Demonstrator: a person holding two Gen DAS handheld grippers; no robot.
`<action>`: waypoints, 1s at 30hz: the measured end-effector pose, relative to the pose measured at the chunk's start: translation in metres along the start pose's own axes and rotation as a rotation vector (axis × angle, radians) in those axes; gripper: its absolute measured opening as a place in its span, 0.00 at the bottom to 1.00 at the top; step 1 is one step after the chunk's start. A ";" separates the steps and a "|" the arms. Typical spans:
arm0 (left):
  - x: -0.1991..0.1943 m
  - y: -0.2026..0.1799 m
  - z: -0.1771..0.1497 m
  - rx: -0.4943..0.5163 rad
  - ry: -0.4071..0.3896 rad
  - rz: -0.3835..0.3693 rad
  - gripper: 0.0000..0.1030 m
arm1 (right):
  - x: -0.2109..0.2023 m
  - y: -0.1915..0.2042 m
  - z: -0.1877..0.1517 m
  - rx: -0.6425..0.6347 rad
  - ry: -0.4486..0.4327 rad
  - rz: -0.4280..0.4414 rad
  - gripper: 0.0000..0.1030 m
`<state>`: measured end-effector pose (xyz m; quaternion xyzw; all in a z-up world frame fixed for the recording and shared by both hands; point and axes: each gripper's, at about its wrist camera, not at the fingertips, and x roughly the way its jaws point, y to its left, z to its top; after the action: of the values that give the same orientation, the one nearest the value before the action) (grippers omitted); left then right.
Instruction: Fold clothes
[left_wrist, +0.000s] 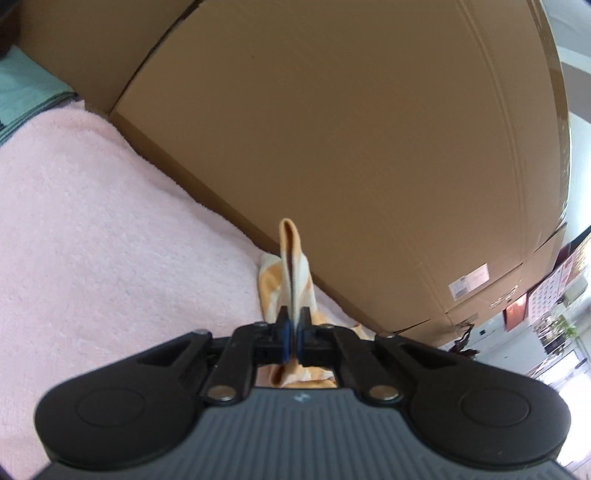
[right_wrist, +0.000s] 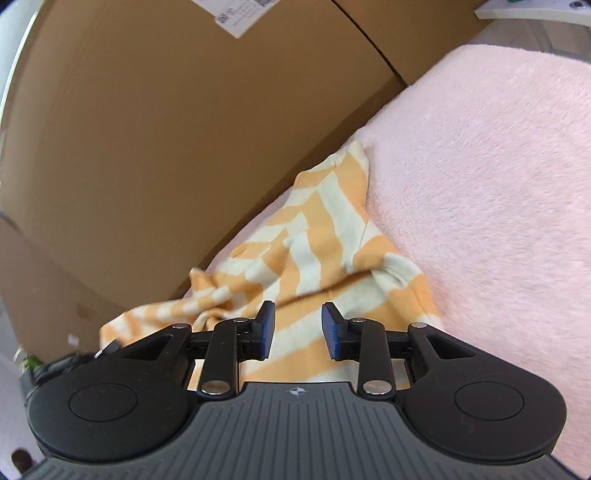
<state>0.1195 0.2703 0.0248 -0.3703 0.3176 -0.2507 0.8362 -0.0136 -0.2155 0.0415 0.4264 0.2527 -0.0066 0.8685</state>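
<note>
A: Left gripper (left_wrist: 294, 321) clamped on striped garment (left_wrist: 290, 258), lifted off pink blanket (left_wrist: 92, 221) beside cardboard box (left_wrist: 332, 129)?

B: Yes. Right gripper (right_wrist: 297, 325) half open, empty. Risked bunching against box.

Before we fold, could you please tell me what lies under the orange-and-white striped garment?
The orange-and-white striped garment lies on a fluffy pink blanket, beside brown cardboard boxes. Whatever is beneath the blanket is covered.
</note>
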 end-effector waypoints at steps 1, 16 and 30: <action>-0.004 0.000 0.002 -0.014 -0.003 -0.010 0.00 | 0.008 -0.001 0.001 0.037 -0.023 -0.015 0.31; -0.040 0.009 0.020 -0.099 -0.077 -0.077 0.00 | 0.008 0.021 0.009 0.061 -0.079 -0.021 0.14; -0.031 0.024 0.021 -0.106 -0.050 -0.034 0.00 | 0.041 0.011 0.001 0.128 -0.089 -0.043 0.05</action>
<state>0.1178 0.3149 0.0280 -0.4255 0.3032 -0.2382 0.8187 0.0254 -0.2008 0.0318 0.4747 0.2221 -0.0605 0.8495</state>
